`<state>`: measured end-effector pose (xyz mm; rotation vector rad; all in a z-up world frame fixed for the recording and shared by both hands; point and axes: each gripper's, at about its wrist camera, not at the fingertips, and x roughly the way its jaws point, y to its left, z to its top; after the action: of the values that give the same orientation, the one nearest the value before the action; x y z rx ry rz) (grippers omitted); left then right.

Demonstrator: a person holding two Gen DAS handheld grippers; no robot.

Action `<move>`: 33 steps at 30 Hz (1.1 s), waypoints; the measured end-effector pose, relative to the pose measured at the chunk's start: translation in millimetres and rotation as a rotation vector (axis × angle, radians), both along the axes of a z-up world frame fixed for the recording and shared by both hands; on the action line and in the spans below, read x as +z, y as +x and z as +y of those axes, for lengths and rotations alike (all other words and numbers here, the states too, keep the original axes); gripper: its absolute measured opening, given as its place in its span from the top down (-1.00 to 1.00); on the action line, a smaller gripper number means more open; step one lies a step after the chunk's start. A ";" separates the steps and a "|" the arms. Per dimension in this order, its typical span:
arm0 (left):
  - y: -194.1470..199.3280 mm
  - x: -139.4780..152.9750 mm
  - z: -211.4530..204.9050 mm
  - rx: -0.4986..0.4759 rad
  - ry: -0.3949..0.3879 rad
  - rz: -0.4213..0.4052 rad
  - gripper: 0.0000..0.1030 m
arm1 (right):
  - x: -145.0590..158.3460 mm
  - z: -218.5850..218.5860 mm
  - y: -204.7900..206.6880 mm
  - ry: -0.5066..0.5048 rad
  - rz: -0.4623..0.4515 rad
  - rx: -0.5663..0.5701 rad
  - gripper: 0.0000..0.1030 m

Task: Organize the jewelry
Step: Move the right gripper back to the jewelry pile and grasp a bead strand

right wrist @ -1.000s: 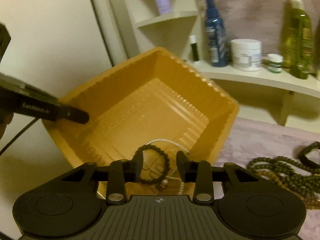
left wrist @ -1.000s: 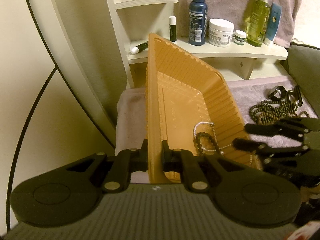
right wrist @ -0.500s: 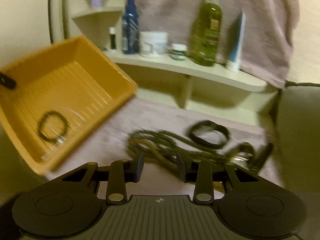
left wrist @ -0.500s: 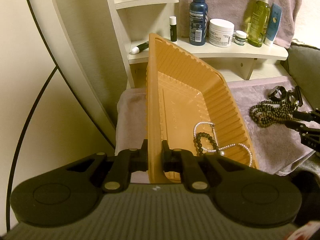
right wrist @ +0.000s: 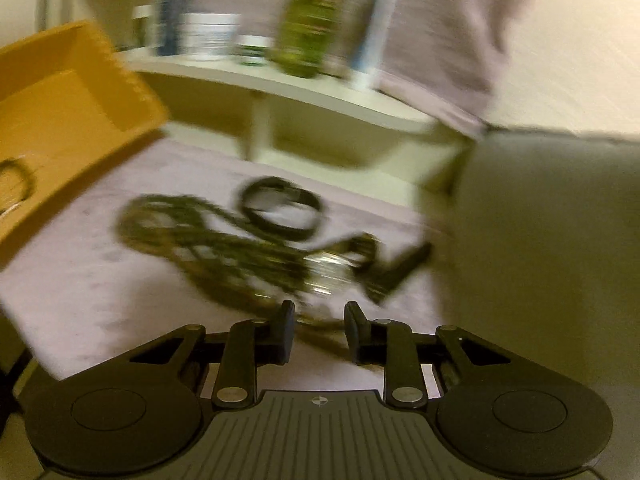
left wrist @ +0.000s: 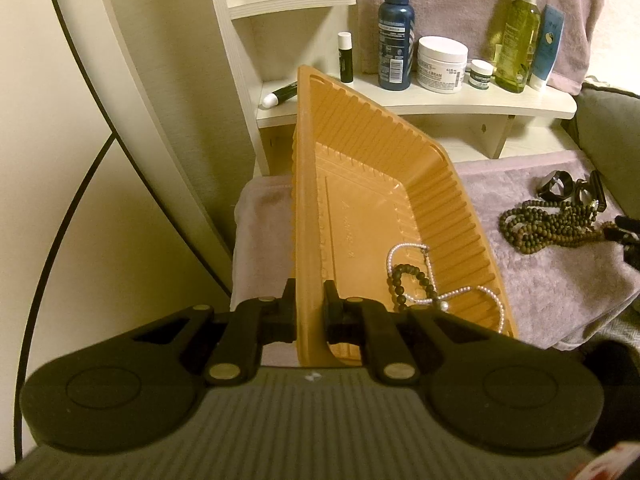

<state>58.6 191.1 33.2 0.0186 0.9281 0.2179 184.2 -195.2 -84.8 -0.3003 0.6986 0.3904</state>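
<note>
My left gripper [left wrist: 310,312] is shut on the near rim of an orange ribbed tray [left wrist: 400,184], which it holds tilted up. In the tray's low corner lie a white pearl necklace [left wrist: 464,292] and a dark bead bracelet [left wrist: 404,280]. On the mauve towel [left wrist: 560,292] to the right lies a heap of dark green bead strings [right wrist: 208,240], with a black band [right wrist: 280,208] and a watch [right wrist: 332,276] beside it. My right gripper [right wrist: 318,326] hovers low over the near end of that heap, its jaws closing with part of the blurred strand between them, pads not touching it.
A cream shelf [left wrist: 440,100] behind the towel carries a blue bottle [left wrist: 396,32], a white jar [left wrist: 442,64], a green bottle [left wrist: 518,32] and a tube. A grey cushion [right wrist: 540,220] rises right of the jewelry. The tray [right wrist: 72,112] fills the left in the right wrist view.
My right gripper has left the tray, where the bead bracelet now lies, swung right and down to the bead heap, and its jaws have narrowed. The left gripper and tray have not moved.
</note>
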 end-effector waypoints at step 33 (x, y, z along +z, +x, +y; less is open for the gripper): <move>-3.1 -2.0 0.9 0.010 -0.007 0.000 0.80 | 42.1 -14.4 -24.0 0.115 -0.132 -0.019 0.88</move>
<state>55.5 192.0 31.2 0.0078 0.9290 0.2240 160.2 -209.6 -42.7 -0.2082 0.5468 0.3875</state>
